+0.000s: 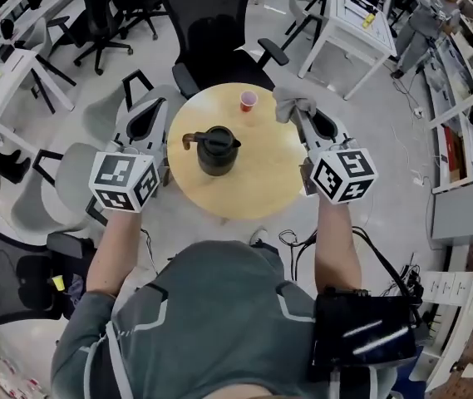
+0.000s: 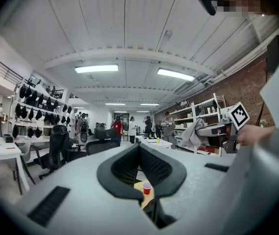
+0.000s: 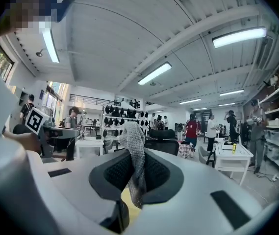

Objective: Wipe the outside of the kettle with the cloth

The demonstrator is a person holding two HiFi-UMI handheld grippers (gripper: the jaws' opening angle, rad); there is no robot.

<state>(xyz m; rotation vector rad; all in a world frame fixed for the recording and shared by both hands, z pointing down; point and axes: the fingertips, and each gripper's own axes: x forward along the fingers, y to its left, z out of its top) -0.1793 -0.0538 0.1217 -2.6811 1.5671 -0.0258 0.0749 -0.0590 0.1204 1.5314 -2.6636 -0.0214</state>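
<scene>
Nearest you are your own grey top (image 1: 211,306) and both forearms, reaching out to the two grippers held level over the round wooden table (image 1: 261,185). The left gripper (image 2: 139,151) is fully closed with nothing between its jaws, and it sits off the table's left edge, well apart from the kettle (image 1: 217,150). The right gripper (image 3: 134,168) is clamped on the grey cloth (image 1: 290,104), which bunches above the jaws and hangs below them at the table's far right edge. The dark kettle stands upright near the middle of the table, its handle or spout pointing left, and the cloth is not yet touching it. The main risk is that the kettle has nothing bracing it: if you press the cloth against its right side, it will likely slide left or rock, since your left gripper is shut and not on it. Open that gripper and steady the left side first. The red cup (image 1: 248,100) stands on the far side of the table, between the cloth and the kettle's far side, so a low sweep from the right could knock it over. Only a narrow fold of the cloth looks pinched, so hard rubbing may pull it out of the jaws. The loose tail could also snag on the lid knob.
</scene>
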